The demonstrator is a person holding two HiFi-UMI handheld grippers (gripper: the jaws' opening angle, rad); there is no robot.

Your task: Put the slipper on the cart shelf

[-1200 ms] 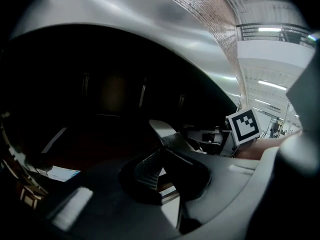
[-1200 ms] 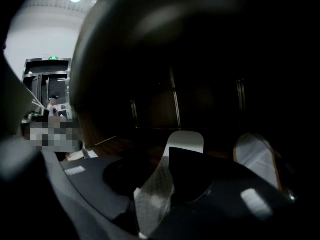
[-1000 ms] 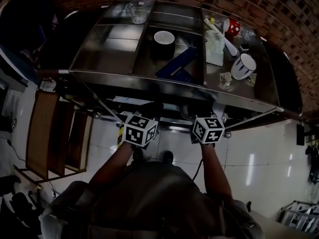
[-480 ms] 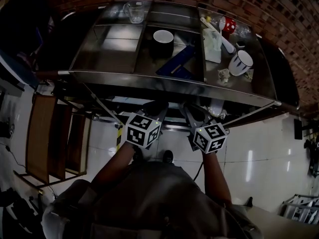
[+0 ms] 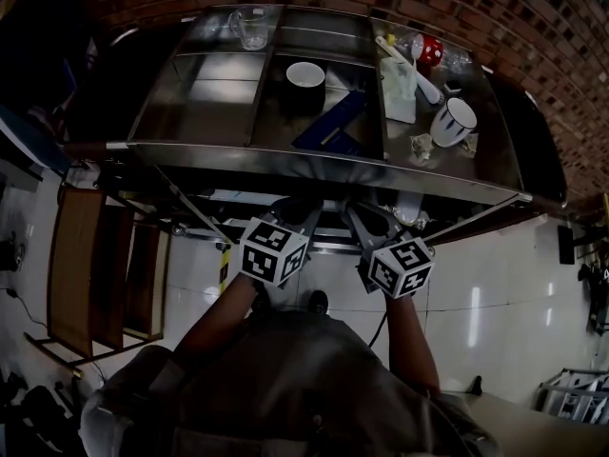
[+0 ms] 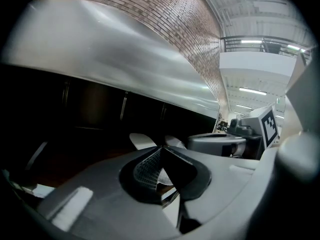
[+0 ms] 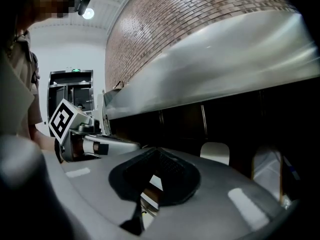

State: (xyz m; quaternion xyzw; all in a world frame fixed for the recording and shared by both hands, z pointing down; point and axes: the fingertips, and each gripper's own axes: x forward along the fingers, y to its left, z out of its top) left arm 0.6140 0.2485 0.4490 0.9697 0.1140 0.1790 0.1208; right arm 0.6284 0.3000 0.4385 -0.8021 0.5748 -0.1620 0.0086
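Observation:
A steel cart (image 5: 324,157) stands against a brick wall, and both my grippers reach under its top edge toward the dark lower shelf. The left gripper (image 5: 298,208) is shut, its pads meeting at the tips (image 6: 160,149). The right gripper (image 5: 359,215) is shut as well (image 7: 159,152), and I see nothing between its pads. Beyond the left jaws, two white slipper-like shapes (image 6: 141,140) lie on the lower shelf (image 6: 90,149). A similar white shape (image 7: 215,152) shows past the right jaws. No slipper shows in the head view.
The cart's top tray holds a glass (image 5: 252,27), a black bowl (image 5: 304,79), a blue flat object (image 5: 333,122), a white mug (image 5: 453,120) and a red cup (image 5: 430,48). A wooden rack (image 5: 95,265) stands on the floor at left.
The right gripper's cube has slid a little toward me and tilted, and its fingers now show under the cart edge. The left gripper has barely shifted.

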